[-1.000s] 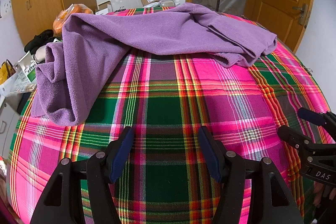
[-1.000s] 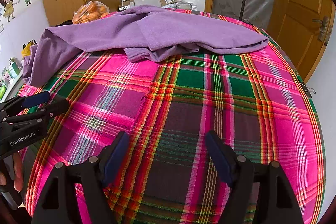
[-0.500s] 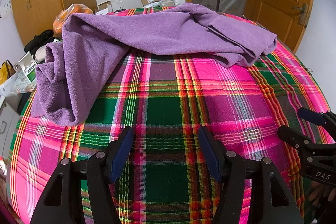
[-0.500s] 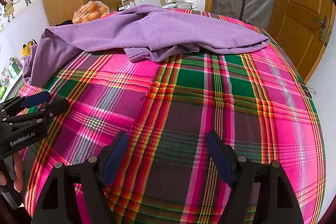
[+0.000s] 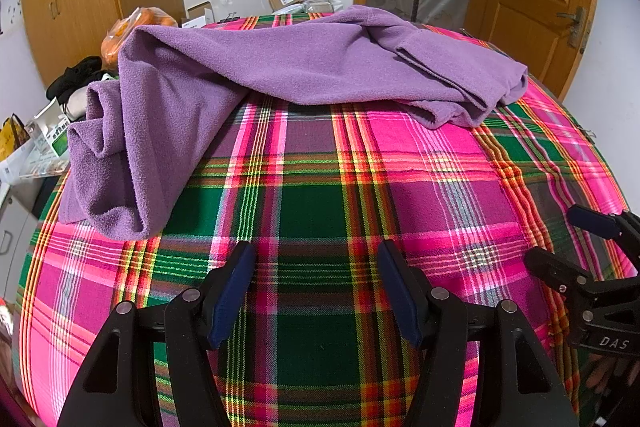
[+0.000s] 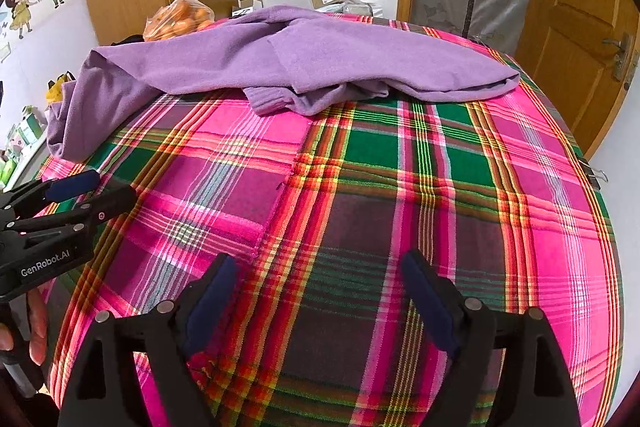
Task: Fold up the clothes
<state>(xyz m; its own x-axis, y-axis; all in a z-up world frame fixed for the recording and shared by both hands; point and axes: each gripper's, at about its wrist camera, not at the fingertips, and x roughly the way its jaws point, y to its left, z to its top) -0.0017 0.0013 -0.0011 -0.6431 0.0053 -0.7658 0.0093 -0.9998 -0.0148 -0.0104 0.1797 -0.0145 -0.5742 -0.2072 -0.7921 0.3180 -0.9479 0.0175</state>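
Bare plaid tablecloth point(image 5: 320, 211) near side — open passage, purple garment point(image 5: 304, 67) heaped across far side

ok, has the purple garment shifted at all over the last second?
No. The purple garment lies in the same place on the plaid cloth; its folds line up with the same stripes.

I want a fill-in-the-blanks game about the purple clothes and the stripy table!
1. The garment lying on the plaid cloth is coloured ____.
2. Both the left hand-held gripper and the right hand-held gripper have their jaws ____, holding nothing.
3. The bag behind the garment holds fruit coloured ____.
4. The garment is crumpled, not yet ____.

Missing words: purple; open; orange; folded
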